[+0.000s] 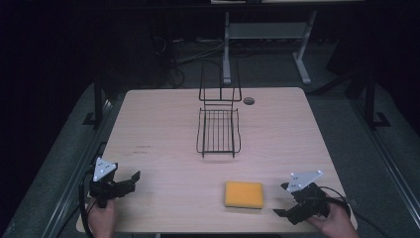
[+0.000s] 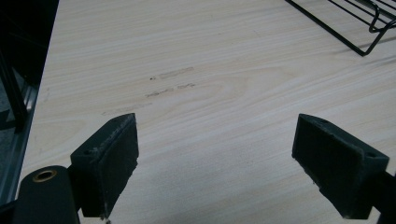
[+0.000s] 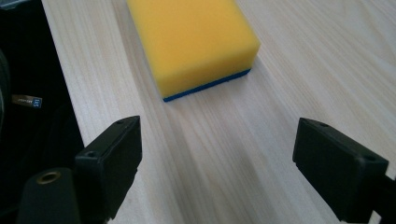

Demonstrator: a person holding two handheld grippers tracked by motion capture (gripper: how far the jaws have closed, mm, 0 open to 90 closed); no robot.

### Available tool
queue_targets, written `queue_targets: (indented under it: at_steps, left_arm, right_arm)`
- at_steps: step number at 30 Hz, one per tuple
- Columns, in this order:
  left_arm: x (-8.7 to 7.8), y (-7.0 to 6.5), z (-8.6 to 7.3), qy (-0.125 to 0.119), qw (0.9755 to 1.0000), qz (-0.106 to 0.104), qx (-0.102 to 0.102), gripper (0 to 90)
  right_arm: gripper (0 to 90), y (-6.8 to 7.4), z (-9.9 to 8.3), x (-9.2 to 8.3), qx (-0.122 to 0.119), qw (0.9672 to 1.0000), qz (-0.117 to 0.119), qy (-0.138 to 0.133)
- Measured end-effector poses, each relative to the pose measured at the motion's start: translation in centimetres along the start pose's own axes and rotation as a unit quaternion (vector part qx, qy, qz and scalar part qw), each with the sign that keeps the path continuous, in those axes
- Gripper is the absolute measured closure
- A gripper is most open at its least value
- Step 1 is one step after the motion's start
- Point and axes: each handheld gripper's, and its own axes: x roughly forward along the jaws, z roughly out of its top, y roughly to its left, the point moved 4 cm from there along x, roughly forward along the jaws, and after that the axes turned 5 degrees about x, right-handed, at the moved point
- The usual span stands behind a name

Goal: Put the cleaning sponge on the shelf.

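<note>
So the right gripper (image 3: 217, 163) is sitting near the front edge of the worktop (image 1: 163, 168) with its jaws spread wide and nothing between them, and it's pointing straight at the yellow sponge (image 3: 191, 42), which is lying flat just ahead, near but not touching. The sponge has a thin blue scrubby layer underneath, facing down on the wood. If I'm reading this right, the step is picking up that sponge, probably to drop it in the black wire rack (image 1: 218, 130) standing farther back in the middle of the worktop, though that's a guess. To do it well I'd be sliding forward low, keeping the jaws straddling the short sides, and closing gently, since foam squishes and can pop out if it's pinched near a corner. The left gripper (image 2: 215, 158) is hanging out over bare wood on the far left, also spread and empty, well apart from everything.
</note>
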Motion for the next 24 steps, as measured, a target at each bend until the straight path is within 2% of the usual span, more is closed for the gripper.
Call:
queue_targets:
  at_steps: [5, 24]
  left_arm:
    - [0.1, 0.0, 0.0, 0.001, 1.0, 0.002, -0.001, 14.1]
    - [0.1, 0.0, 0.0, 0.0, 1.0, -0.001, 0.0, 14.1]
  right_arm:
    - [15.3, 0.3, 0.5, 0.4, -0.008, 0.9999, 0.005, 0.011]
    - [15.3, 1.4, 3.8, 1.2, -0.049, 0.9983, 0.029, 0.014]
